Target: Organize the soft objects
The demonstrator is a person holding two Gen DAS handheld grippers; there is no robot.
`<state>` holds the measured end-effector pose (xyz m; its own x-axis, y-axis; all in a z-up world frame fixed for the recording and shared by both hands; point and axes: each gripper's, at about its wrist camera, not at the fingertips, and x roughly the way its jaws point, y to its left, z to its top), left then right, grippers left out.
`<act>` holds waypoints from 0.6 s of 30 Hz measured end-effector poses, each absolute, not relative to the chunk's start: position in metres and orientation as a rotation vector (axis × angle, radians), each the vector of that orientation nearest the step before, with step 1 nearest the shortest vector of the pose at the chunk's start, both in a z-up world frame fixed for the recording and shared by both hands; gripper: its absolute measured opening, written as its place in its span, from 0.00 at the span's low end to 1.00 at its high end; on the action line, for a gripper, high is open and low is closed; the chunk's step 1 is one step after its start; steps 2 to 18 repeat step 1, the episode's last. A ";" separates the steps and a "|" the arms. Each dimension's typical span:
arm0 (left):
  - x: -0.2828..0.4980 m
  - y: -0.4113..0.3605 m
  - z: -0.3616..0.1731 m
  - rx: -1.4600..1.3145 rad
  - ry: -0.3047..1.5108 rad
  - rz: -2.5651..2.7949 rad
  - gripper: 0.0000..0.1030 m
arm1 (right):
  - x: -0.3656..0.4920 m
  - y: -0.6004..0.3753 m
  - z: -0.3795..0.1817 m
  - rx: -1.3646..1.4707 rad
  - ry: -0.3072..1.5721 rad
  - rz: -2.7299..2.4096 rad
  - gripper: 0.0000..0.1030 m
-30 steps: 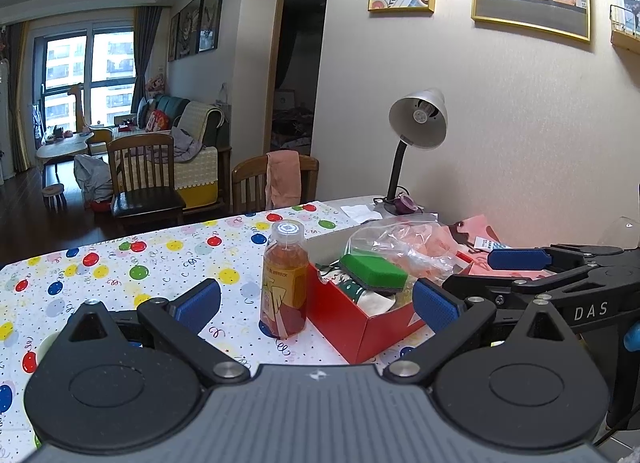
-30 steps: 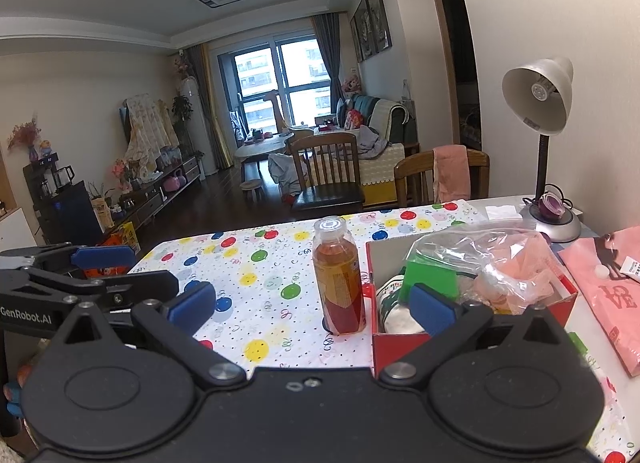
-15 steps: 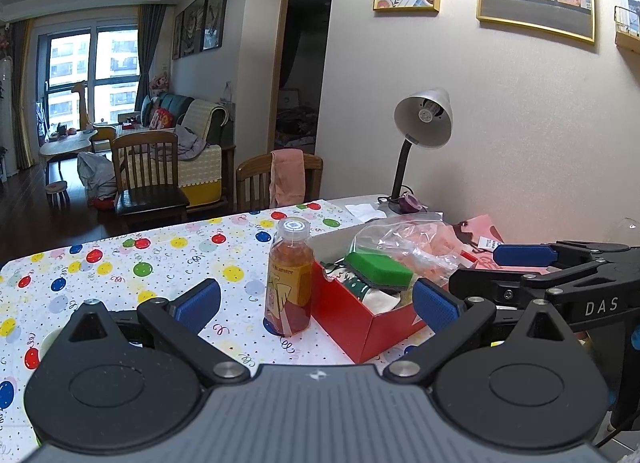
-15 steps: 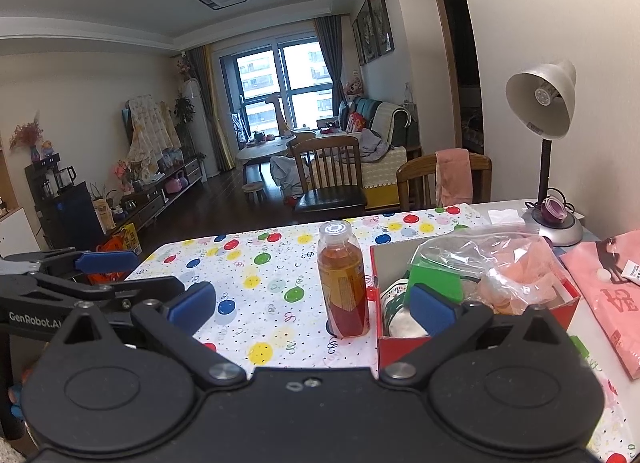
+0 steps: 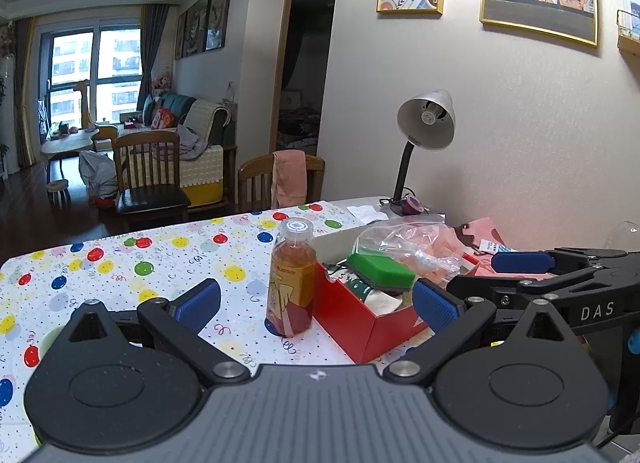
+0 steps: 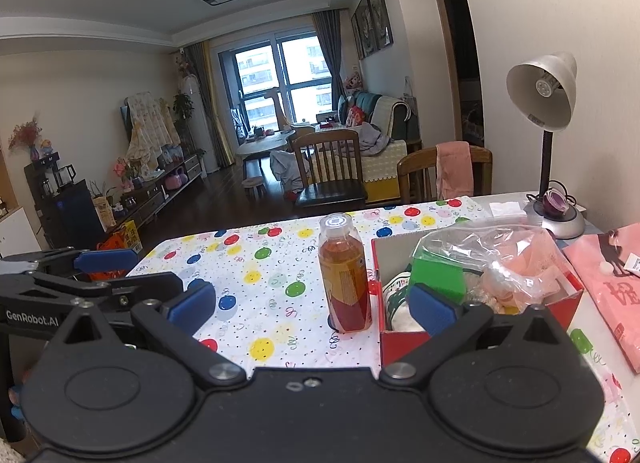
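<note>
Mostly done, by the look of it: green sponge, plastic bag of pink stuff and a patterned cloth already in the red box, packed beside the bottle on the dotted table. Both empty and spread wide, held back short of the box: left gripper and right gripper, touching nothing. Probably 1 soft item left, the pink bag lying flat right of the box near the lamp; whether it belongs in the box, cannot tell.
</note>
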<state>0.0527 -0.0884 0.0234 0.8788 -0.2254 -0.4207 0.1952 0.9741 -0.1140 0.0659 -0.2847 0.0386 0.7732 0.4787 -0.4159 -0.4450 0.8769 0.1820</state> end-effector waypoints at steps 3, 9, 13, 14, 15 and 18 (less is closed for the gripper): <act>0.053 -0.087 0.024 -0.066 0.443 -0.219 1.00 | 0.065 -0.284 0.038 0.073 0.472 0.503 1.00; 0.053 -0.087 0.024 -0.066 0.443 -0.219 1.00 | 0.065 -0.284 0.038 0.073 0.472 0.503 1.00; 0.053 -0.087 0.024 -0.066 0.443 -0.219 1.00 | 0.065 -0.284 0.038 0.073 0.472 0.503 1.00; 0.053 -0.087 0.024 -0.066 0.443 -0.219 1.00 | 0.065 -0.284 0.038 0.073 0.472 0.503 1.00; 0.053 -0.087 0.024 -0.066 0.443 -0.219 1.00 | 0.065 -0.284 0.038 0.073 0.472 0.503 1.00; 0.053 -0.087 0.024 -0.066 0.443 -0.219 1.00 | 0.065 -0.284 0.038 0.073 0.472 0.503 1.00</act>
